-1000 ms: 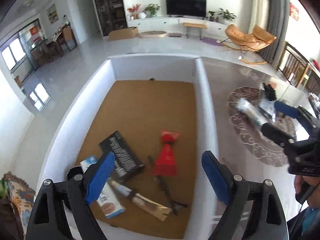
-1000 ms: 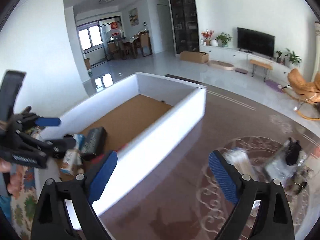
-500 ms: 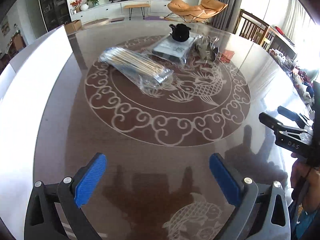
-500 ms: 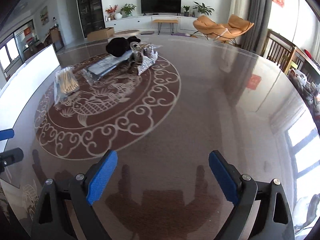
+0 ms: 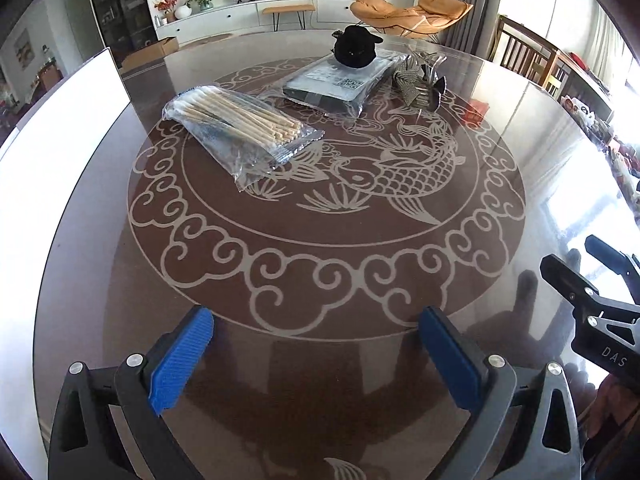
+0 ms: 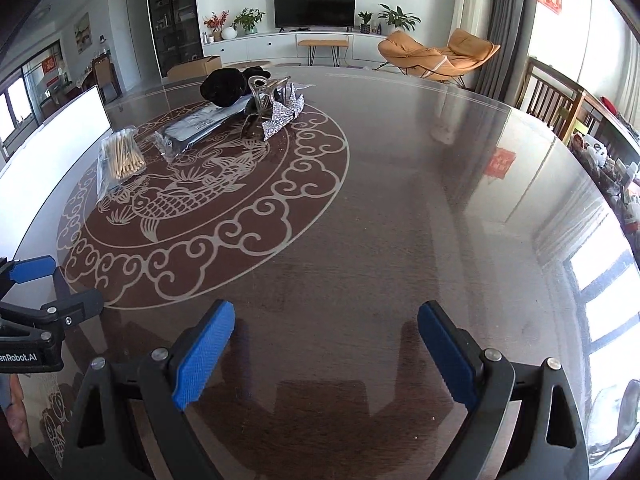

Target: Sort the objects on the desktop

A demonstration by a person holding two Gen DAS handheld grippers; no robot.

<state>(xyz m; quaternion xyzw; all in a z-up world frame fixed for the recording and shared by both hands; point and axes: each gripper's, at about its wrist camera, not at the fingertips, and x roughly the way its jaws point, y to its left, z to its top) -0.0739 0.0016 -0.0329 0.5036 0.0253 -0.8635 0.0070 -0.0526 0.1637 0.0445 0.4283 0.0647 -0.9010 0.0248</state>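
Table [image 5: 100, 280] fills both views. White bin [image 5: 60, 152] wall is large left of left gripper [image 5: 316, 354], a sliver in right view. Swab bag [image 5: 240, 128], flat packet [image 5: 340, 84], black lump [image 5: 356, 46], foil [image 5: 416, 84]: ahead of left gripper, far ahead-left of right gripper [image 6: 324, 354]. Both released, empty. A second ago both faced the bin.

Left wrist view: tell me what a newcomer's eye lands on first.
The pale koi fish medallion inlaid in the glossy brown table dominates the centre. On its far left lies a clear bag of wooden sticks; beyond it, a black pouch sits on a wrapped flat package.
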